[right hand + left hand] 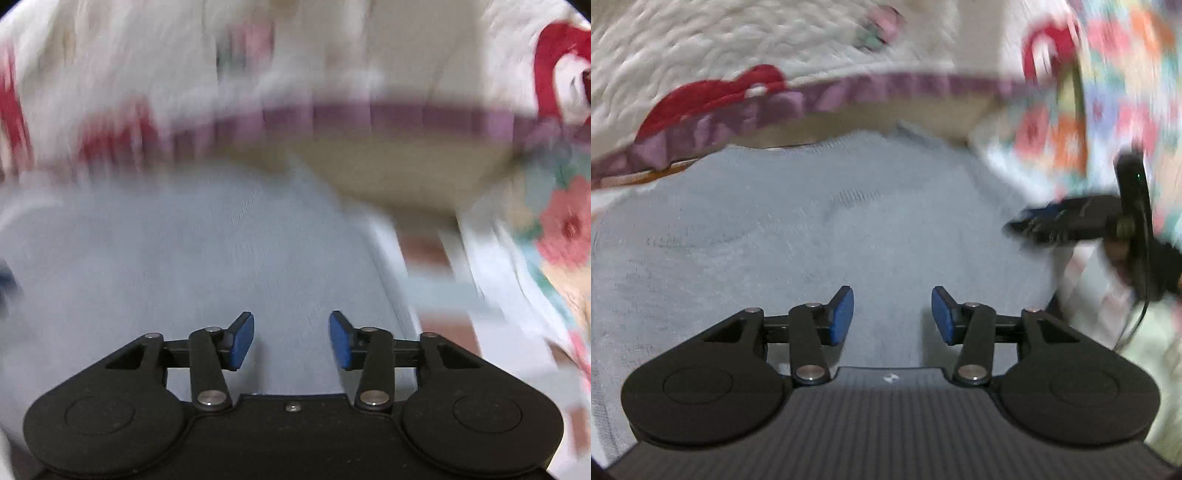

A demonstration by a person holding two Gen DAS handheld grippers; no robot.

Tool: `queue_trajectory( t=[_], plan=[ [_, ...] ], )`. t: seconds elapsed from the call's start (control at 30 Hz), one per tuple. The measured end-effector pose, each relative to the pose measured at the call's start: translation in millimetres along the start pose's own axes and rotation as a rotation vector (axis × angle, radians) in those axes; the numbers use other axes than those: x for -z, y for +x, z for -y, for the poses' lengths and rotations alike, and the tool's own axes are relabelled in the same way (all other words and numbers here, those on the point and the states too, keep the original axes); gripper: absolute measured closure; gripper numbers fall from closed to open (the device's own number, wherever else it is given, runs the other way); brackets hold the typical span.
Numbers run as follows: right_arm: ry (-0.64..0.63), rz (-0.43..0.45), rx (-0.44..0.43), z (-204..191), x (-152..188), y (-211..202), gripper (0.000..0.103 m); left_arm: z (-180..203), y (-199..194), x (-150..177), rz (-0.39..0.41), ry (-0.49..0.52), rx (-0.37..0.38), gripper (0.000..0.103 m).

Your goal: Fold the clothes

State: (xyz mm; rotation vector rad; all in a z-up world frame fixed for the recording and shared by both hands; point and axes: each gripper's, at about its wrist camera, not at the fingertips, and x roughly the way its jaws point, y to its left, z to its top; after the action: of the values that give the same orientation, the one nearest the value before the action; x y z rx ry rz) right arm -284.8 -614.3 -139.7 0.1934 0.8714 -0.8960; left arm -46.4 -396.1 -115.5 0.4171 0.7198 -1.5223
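Note:
A pale blue-grey garment lies spread flat and fills the middle of the left wrist view. My left gripper hovers over its near part, open, with nothing between the blue pads. At the right of that view my right gripper shows as a blurred black body over the garment's right edge. In the right wrist view the same garment lies below my right gripper, which is open and empty, near the cloth's right edge. Both views are motion-blurred.
A white quilted cover with red shapes and a purple border lies beyond the garment. A floral, multicoloured fabric is bunched at the right, also seen in the right wrist view. A tan surface strip shows between them.

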Motion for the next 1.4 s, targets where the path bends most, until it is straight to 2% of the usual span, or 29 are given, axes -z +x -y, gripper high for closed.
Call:
queue_trajectory(
  t=[0.03, 0.1, 0.13, 0.27, 0.4, 0.5, 0.53, 0.67, 0.73, 0.83, 0.93, 0.97, 1.0, 1.03, 1.13, 1.27, 1.4],
  plan=[
    [0.033, -0.006, 0.057, 13, 12, 6, 0.059, 12, 2, 5, -0.008, 0.055, -0.037, 0.057],
    [0.206, 0.004, 0.057, 40, 20, 1, 0.047, 31, 5, 14, -0.024, 0.128, -0.074, 0.057],
    [0.296, 0.009, 0.053, 54, 24, -2, 0.047, 33, 4, 15, -0.029, 0.119, -0.080, 0.057],
    [0.550, 0.036, -0.066, 73, 50, -27, 0.046, 30, -1, 15, -0.050, 0.021, -0.070, 0.057],
    [0.799, 0.063, -0.190, 92, 77, -52, 0.043, 26, -8, 11, -0.035, -0.020, -0.071, 0.056],
    [1.060, 0.037, -0.373, 94, 116, -47, 0.043, 32, -11, 11, -0.005, -0.044, -0.034, 0.056],
    [1.084, 0.031, -0.409, 89, 119, -45, 0.043, 36, -11, 11, 0.003, -0.043, -0.025, 0.056],
    [1.143, 0.009, -0.531, 68, 125, -30, 0.043, 53, 3, 15, -0.020, 0.005, -0.037, 0.053],
    [1.150, -0.009, -0.544, 59, 122, -15, 0.040, 57, 11, 17, -0.045, 0.011, -0.056, 0.052],
    [1.135, 0.073, -0.528, 48, 114, -8, 0.038, 59, 12, 16, -0.052, 0.011, -0.068, 0.051],
    [1.091, 0.198, -0.430, 35, 103, -3, 0.038, 55, 13, 16, -0.045, -0.025, -0.052, 0.048],
    [1.070, 0.219, -0.417, 33, 99, 1, 0.043, 53, 13, 15, -0.043, -0.037, -0.044, 0.048],
    [1.068, 0.217, -0.425, 33, 94, 5, 0.064, 51, 12, 15, -0.042, -0.048, -0.037, 0.048],
    [1.069, 0.213, -0.436, 34, 89, 10, 0.077, 49, 12, 15, -0.040, -0.058, -0.029, 0.048],
    [1.066, 0.284, -0.516, 44, 80, 0, 0.080, 43, 11, 15, -0.033, -0.091, 0.002, 0.048],
    [0.962, 0.315, -0.537, 47, 65, -14, 0.081, 30, 13, 14, -0.036, -0.211, 0.054, 0.045],
    [0.986, 0.355, -0.657, 46, 52, -27, 0.082, 20, 15, 12, -0.051, -0.294, 0.087, 0.045]
  ],
)
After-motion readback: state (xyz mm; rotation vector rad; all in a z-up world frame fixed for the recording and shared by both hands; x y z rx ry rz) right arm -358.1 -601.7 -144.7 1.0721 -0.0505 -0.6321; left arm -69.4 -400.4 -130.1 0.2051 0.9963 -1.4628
